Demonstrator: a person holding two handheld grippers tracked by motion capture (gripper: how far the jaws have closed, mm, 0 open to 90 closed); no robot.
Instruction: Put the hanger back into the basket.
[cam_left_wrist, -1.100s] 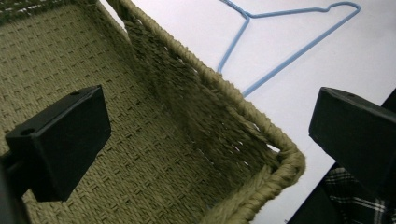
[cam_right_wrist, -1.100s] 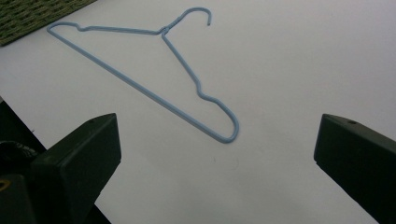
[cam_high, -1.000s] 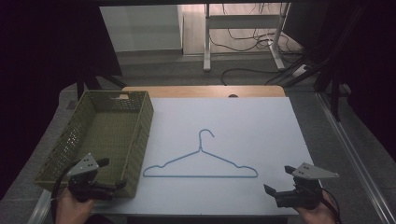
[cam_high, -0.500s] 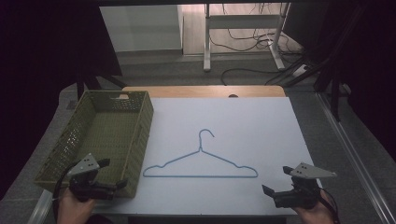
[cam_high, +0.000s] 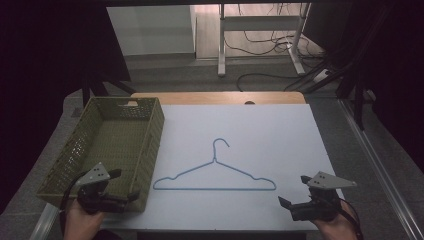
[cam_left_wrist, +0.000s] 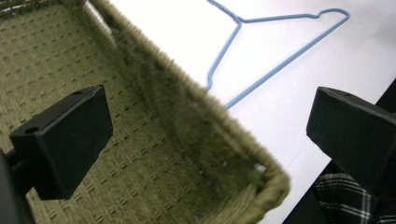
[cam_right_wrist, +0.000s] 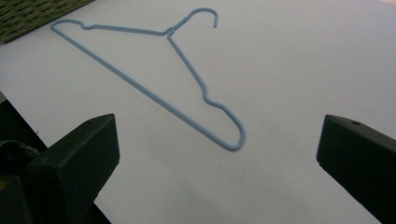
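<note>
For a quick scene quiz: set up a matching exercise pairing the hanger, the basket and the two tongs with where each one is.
Things:
1. hanger
2. basket
3. left tongs
4. right tongs

Places:
A. open, over the basket's near corner
B. flat on the middle of the white table
C. open, near the table's front right edge
D. on the table's left side

Pairs: 1-B, 2-D, 3-A, 4-C

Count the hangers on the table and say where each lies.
1. The blue wire hanger lies flat on the white table, right of the green basket, hook pointing away from the person. The basket's visible interior holds none.
</note>
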